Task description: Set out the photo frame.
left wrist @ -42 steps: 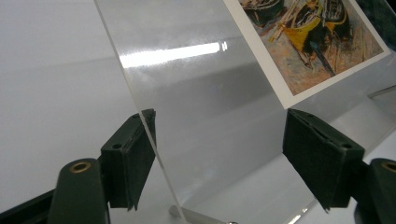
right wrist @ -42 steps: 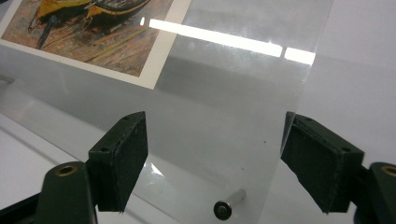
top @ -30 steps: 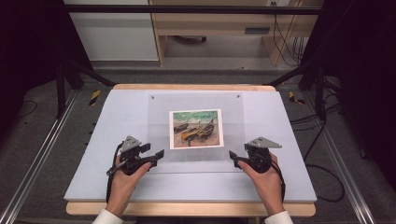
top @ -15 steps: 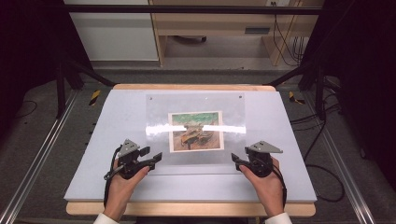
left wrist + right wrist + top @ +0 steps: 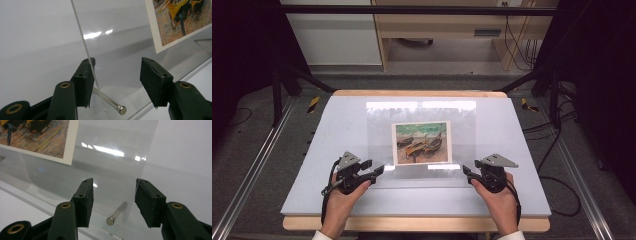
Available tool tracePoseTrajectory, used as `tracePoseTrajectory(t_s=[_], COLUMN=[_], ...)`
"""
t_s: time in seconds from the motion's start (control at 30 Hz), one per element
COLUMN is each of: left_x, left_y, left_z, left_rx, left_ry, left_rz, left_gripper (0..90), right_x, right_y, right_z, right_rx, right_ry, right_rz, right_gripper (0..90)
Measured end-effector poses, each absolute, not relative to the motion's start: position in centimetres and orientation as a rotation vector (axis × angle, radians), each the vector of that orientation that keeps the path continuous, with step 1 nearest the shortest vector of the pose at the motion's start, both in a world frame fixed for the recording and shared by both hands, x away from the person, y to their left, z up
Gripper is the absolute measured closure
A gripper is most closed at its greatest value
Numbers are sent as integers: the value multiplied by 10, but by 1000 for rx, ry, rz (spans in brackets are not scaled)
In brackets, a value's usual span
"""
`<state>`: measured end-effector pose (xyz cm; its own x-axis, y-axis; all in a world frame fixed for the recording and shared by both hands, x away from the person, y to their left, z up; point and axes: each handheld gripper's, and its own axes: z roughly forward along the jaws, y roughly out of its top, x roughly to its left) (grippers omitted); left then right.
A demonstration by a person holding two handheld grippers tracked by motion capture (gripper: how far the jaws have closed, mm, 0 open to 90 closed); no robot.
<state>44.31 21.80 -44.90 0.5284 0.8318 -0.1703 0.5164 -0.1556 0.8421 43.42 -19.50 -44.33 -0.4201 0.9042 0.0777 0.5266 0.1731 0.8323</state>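
Nearest the person, the left gripper [image 5: 373, 171] and right gripper [image 5: 468, 172] sit at the two near corners of a clear acrylic frame [image 5: 422, 112] lying on the pale surface [image 5: 312, 175]. Both sets of jaws have just been closing and now stand half-wide. In the left gripper view the sheet's edge [image 5: 83, 47] and a metal pin [image 5: 110, 102] lie between the jaws, the edge right against the left pad, though the far pad is clear of it. In the right gripper view a second metal pin [image 5: 116, 215] lies between the pads, untouched, with the sheet's edge near the right pad. Beyond the grippers, under the clear sheet, lies the boat picture [image 5: 421, 142]. By my reading, the approach is done; the squeeze on the corners and whatever lifting or separating follows is left.
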Motion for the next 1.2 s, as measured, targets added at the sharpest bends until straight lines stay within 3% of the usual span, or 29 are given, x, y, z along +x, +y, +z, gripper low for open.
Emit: tracePoseTrajectory(t_s=[1.2], left_x=[437], left_y=[217], left_z=[-448], left_rx=[1850], left_ry=[1127], left_rz=[422], left_gripper=[484], right_x=[425], right_y=[-198], right_z=[-445], right_rx=[1350], right_ry=[2021], right_rz=[1137], right_gripper=[575])
